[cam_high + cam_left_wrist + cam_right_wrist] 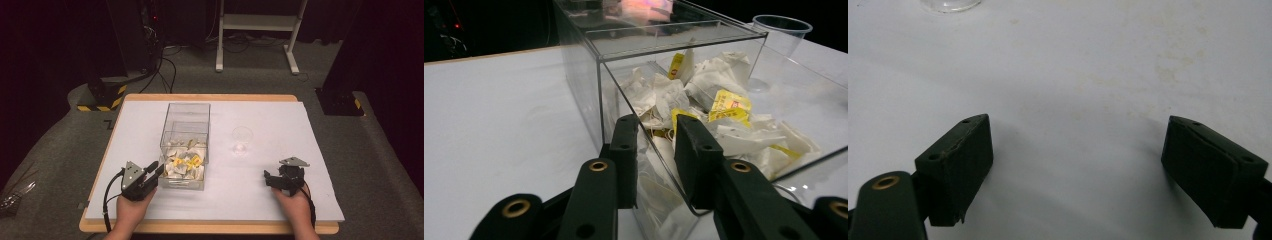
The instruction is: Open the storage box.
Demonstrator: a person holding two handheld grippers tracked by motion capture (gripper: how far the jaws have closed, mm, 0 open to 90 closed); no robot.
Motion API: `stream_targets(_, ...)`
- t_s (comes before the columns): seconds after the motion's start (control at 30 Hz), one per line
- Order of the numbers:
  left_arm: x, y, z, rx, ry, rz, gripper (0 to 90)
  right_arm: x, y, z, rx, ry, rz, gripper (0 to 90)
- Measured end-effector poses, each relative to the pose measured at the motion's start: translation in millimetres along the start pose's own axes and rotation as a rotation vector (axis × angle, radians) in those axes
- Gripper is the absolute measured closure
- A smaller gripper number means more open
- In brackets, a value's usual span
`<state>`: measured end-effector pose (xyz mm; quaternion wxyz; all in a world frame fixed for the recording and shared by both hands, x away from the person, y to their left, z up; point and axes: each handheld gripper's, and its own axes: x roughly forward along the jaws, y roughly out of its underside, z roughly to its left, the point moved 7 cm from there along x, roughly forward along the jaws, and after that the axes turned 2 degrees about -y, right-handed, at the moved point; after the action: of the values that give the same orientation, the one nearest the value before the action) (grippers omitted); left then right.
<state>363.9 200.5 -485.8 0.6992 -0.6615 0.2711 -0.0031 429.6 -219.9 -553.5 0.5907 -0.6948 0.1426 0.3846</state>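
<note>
Left gripper (656,150), jaws drawn close either side of the near corner wall of a clear rectangular plastic box (600,80); one jaw outside, one inside, pinching the wall. The box stands at mid-table on the white board (280,190) and holds white tea bags with yellow tags (724,107). Right gripper (1078,165), jaws spread wide and holding nothing, rests over bare board, well apart. A clear plastic cup (242,139) stands just right of the box.

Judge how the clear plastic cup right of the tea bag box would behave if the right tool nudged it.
The clear cup stands empty and thin-walled, so it probably weighs little and would slide or tip easily. Once on its side, its round wall would likely roll across the smooth white table.
</note>
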Motion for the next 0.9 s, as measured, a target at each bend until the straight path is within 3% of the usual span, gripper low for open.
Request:
stream_targets(0.13,5.0,1.0,2.2,-0.023,-0.008,0.003,64.7,0.0,0.1,0.1,0.001,0.000,0.000,13.2)
stream_targets(0.23,4.9,1.6,1.3,-0.047,0.018,0.012,66.2,-0.1,0.1,0.0,-0.001,-0.001,0.001,13.2)
stream_targets(0.5,-0.8,4.0,-1.2,-0.046,0.016,0.023,72.6,-0.3,0.2,0.2,-0.002,0.000,0.001,13.4)
stream_targets(0.9,-15.3,9.3,-8.8,-0.044,0.015,0.046,74.4,-0.4,0.2,0.2,0.000,-0.001,0.001,13.4)
